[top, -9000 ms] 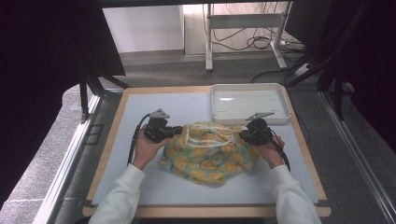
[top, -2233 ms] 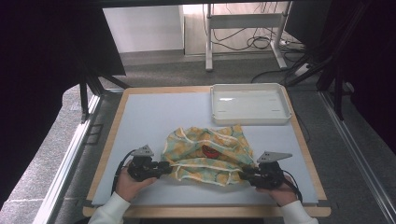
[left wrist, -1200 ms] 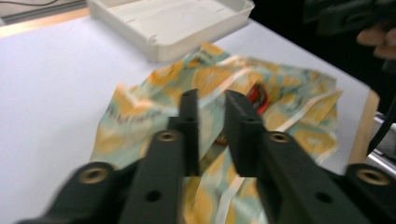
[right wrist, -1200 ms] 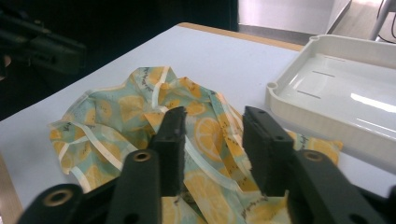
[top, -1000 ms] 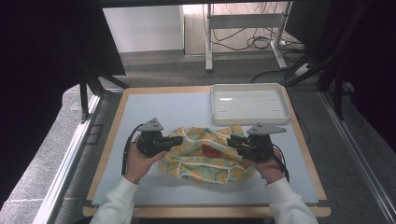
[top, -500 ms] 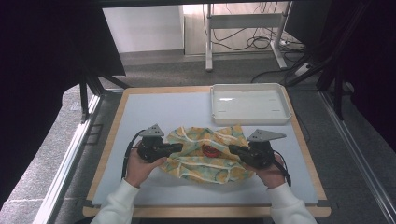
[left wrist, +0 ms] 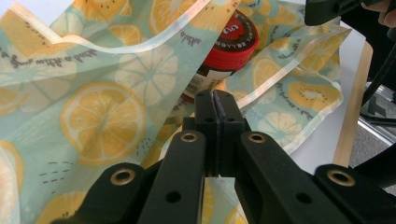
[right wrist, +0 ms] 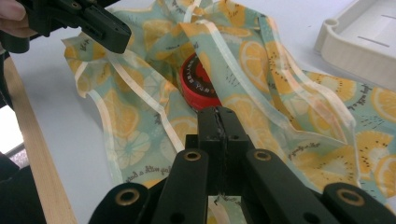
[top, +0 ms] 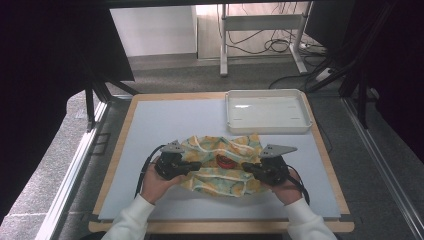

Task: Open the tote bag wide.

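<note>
Both grippers sit at the near half of the table, one at each side of the cloth [top: 220,167]. Left gripper [top: 192,166]: jaws closed, a strip of cloth edge pinched between them, seen in the left gripper view [left wrist: 215,105]. Right gripper [top: 250,170]: jaws likewise closed, cloth pinched at the seam of the jaws, seen in the right gripper view [right wrist: 223,122]. The cloth lies rumpled mid-table, loosely folded over a red-lidded jar [top: 223,161] lying on its side at its centre; the lid [left wrist: 236,39] shows through the gap between the flaps. Risks, as judged: each grip holds only a thin hem, so a pull up or inward could slip the cloth free of one jaw and drop that flap. The jar is round and on its side; an uneven lift could roll it out of the open gap. Pulling both sides apart would uncover the jar. Far right, the white tray [top: 267,126] stands apart, close to the cloth's far corner.
</note>
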### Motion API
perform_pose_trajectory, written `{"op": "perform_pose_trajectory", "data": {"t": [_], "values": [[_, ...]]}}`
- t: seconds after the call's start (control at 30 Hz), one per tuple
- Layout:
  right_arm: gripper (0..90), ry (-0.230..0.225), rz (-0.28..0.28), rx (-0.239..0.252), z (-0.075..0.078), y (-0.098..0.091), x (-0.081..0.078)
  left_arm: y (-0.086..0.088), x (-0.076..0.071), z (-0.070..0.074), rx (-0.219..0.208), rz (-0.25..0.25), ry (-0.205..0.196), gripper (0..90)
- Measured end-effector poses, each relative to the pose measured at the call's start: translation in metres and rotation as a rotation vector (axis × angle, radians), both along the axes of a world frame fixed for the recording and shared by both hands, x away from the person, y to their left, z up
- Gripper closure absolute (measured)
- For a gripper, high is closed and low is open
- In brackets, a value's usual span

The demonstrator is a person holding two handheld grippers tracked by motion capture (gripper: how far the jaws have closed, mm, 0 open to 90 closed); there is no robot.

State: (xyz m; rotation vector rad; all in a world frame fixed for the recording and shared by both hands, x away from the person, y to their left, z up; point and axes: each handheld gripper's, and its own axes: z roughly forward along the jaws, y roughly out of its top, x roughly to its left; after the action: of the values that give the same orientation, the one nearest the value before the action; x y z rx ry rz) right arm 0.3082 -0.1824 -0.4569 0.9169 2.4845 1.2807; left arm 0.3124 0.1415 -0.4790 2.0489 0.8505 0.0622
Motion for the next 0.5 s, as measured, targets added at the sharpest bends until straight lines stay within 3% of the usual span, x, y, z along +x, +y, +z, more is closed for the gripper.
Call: {"op": "perform_pose_trajectory", "data": {"t": [0.5], "values": [[88.8, 0.038, 0.006, -0.022, -0.012, 0.005, 0.011, -0.008, 0.006, -0.012, 0.035, -0.013, 0.023, 90.0]]}}
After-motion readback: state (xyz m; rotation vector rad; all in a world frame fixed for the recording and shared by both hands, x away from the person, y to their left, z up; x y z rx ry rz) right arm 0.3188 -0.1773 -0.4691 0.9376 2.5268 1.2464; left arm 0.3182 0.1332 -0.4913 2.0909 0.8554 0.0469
